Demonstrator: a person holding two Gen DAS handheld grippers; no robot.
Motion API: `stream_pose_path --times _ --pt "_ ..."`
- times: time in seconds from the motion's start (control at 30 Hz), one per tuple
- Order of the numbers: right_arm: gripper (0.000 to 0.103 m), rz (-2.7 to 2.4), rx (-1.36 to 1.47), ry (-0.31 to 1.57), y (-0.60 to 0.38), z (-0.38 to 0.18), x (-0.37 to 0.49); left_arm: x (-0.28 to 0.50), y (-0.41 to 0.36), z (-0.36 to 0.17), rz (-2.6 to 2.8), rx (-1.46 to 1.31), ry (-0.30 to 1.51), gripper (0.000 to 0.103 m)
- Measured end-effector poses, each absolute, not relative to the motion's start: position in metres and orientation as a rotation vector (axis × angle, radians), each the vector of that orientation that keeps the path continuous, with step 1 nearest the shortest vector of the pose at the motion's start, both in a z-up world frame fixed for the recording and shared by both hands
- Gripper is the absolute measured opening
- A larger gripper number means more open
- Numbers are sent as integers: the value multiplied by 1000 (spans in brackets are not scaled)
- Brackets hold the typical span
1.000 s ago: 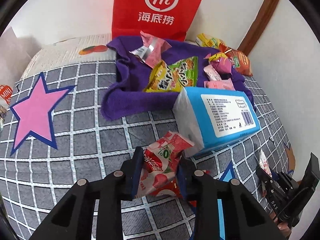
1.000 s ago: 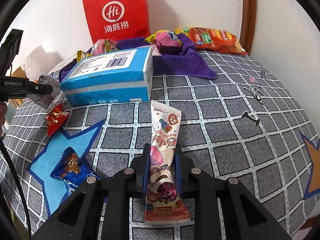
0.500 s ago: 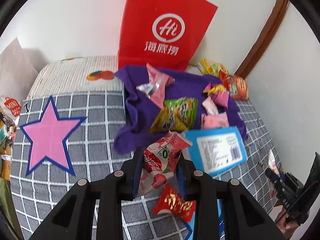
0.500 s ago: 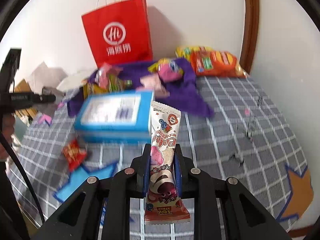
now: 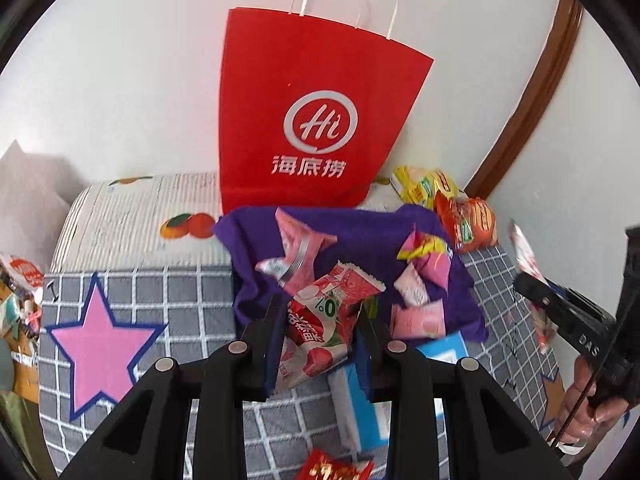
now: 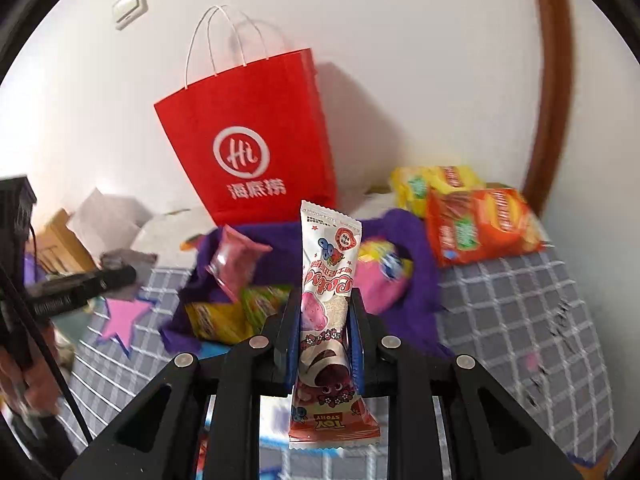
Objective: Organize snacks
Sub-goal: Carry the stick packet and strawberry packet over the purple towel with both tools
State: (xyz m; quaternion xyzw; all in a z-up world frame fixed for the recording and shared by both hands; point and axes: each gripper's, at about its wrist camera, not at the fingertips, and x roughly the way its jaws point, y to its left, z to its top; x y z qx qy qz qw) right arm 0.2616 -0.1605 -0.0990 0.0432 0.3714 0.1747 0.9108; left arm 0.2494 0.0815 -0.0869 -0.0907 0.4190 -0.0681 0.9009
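The left gripper (image 5: 320, 336) pinches a red strawberry packet (image 5: 326, 316); the right gripper (image 6: 325, 332) pinches a long white wafer packet (image 6: 326, 304). Both packets hang above the bed, short of the red paper bag (image 5: 316, 120) at 12 o'clock. Sorting seems far from done: loose snacks litter the purple cloth (image 5: 360, 228), and chip bags (image 6: 476, 220) lie at 2 o'clock. The bag's mouth looks unobstructed, but the wall stands just behind it.

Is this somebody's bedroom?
Probably a bedroom: a star-patterned grid bedspread, a wall light switch and a brown wooden door frame, with snacks piled on a purple cloth.
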Motion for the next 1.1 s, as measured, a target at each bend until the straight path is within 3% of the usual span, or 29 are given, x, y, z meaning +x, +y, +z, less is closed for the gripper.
stream_pose_path --times 0.37,1.1 --pt "21 470 82 808 -119 -94 327 303 72 -90 -121 -227 867 29" --pt "21 494 50 1073 -107 -179 381 331 80 -126 -142 -280 962 29"
